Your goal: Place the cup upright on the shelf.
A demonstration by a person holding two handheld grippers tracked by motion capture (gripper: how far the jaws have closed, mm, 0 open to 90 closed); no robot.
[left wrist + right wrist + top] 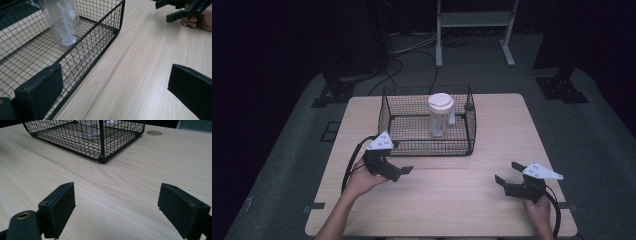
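Observation:
A black wire basket (427, 149) sits at the middle back of the wooden table (452, 205). Inside it a clear tumbler (440, 115) with a white lid stands upright. My left gripper (403, 173) is open just in front of the basket's left front corner, jaws pointing right, nothing between them. My right gripper (506, 172) is open near the front right, jaws pointing left, also bare. In the left gripper view the basket (100, 42) and tumbler (62, 22) lie left of the left gripper (115, 95). The right gripper (117, 207) faces the basket (100, 145) over bare wood.
The right hand with its gripper (185, 10) shows at the far top right of the left gripper view. A small round hole (154, 133) marks the tabletop beyond the basket. Grey floor, cables and stand legs (472, 35) lie behind the table.

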